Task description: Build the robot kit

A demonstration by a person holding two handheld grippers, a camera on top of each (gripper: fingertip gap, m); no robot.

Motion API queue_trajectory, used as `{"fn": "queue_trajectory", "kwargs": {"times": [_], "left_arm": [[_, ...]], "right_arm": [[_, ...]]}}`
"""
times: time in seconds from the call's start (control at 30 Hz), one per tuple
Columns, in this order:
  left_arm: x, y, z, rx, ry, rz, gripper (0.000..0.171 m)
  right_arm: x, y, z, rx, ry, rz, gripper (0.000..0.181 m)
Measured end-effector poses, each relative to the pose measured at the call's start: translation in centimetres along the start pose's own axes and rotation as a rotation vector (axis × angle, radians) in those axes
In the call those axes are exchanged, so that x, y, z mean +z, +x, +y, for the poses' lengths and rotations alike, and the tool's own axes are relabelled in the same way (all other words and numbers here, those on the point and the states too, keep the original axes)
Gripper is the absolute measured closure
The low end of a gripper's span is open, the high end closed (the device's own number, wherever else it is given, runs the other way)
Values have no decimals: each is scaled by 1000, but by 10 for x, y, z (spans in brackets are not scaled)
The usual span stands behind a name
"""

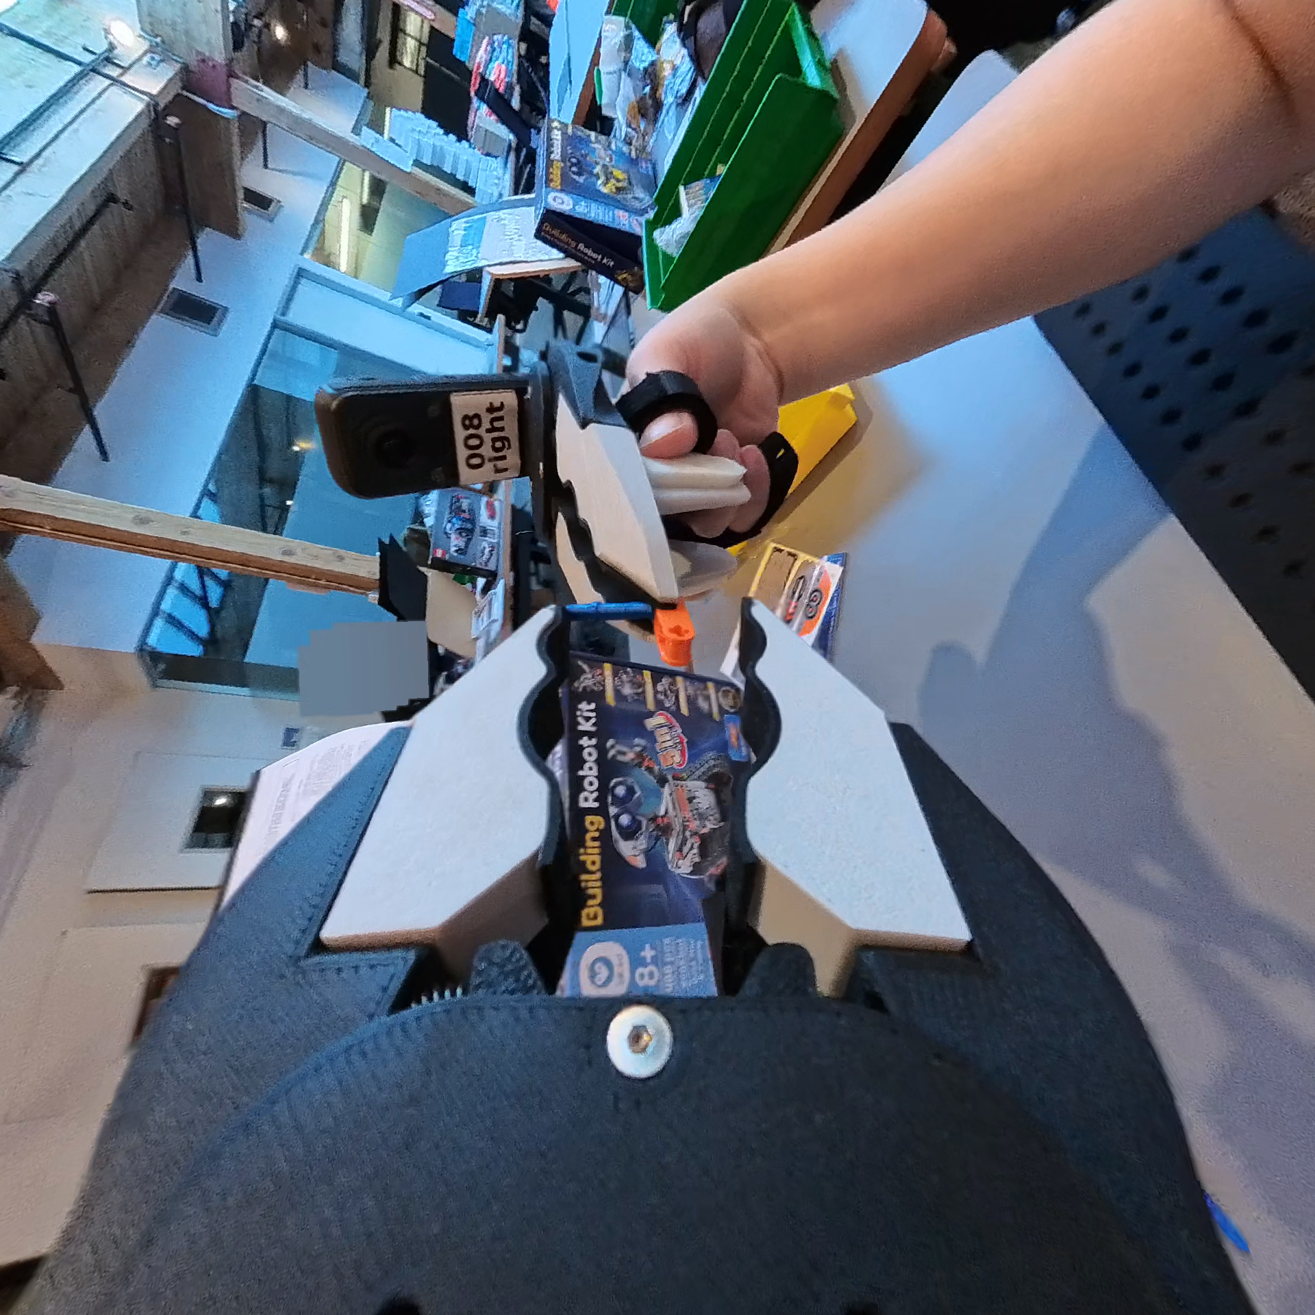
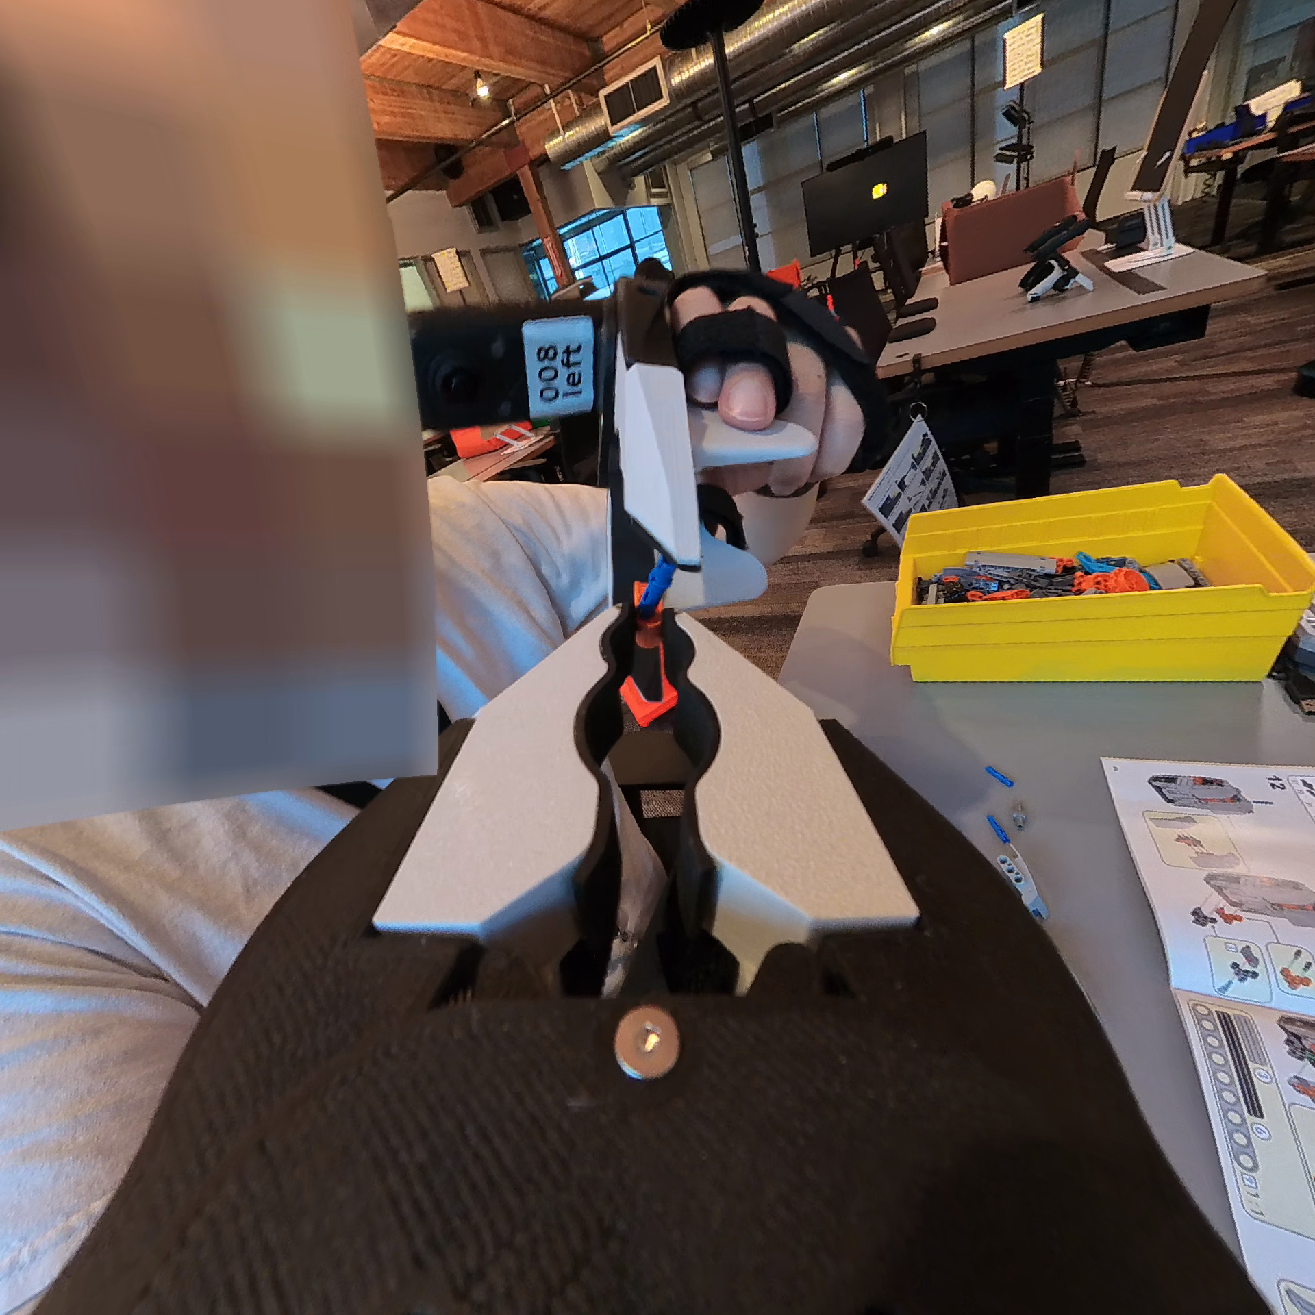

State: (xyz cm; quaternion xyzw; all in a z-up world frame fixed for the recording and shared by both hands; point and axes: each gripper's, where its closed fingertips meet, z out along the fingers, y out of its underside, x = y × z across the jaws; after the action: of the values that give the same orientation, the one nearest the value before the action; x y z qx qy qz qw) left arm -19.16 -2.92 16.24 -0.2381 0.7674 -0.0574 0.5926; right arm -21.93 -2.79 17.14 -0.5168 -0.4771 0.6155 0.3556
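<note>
In the left wrist view, the left gripper (image 1: pixel 651 615) has a blue pin (image 1: pixel 605 608) at its fingertips; the jaws stand apart, and whether they grip it I cannot tell. The pin meets an orange piece (image 1: pixel 672 633) just short of the yellow bin (image 1: pixel 818 427). In the right wrist view, the right gripper (image 2: pixel 646 619) is clenched on that piece, left of the bin, off the table (image 2: pixel 925 711).

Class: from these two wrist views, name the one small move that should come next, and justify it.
Probably ease the blue pin, pinched in the left gripper, further into the orange piece held by the right gripper: the pin's tip sits at the piece's top end, both grippers clamped, tip to tip.
</note>
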Motion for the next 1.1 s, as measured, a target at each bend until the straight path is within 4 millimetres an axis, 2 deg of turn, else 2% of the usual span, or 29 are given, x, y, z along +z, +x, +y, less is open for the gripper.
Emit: {"fn": "queue_trajectory", "kwargs": {"times": [0.17,0.5,1.1], "left_arm": [[5,-2,7,51,-41,-75,129],[-1,-9,1,-8,27,-116,140],[-6,-9,-4,109,26,-156,141]], "right_arm": [[0,2,-1,6,10,6,176],[0,5,0,19,4,20,175],[2,-1,0,57,12,-28,176]]}}
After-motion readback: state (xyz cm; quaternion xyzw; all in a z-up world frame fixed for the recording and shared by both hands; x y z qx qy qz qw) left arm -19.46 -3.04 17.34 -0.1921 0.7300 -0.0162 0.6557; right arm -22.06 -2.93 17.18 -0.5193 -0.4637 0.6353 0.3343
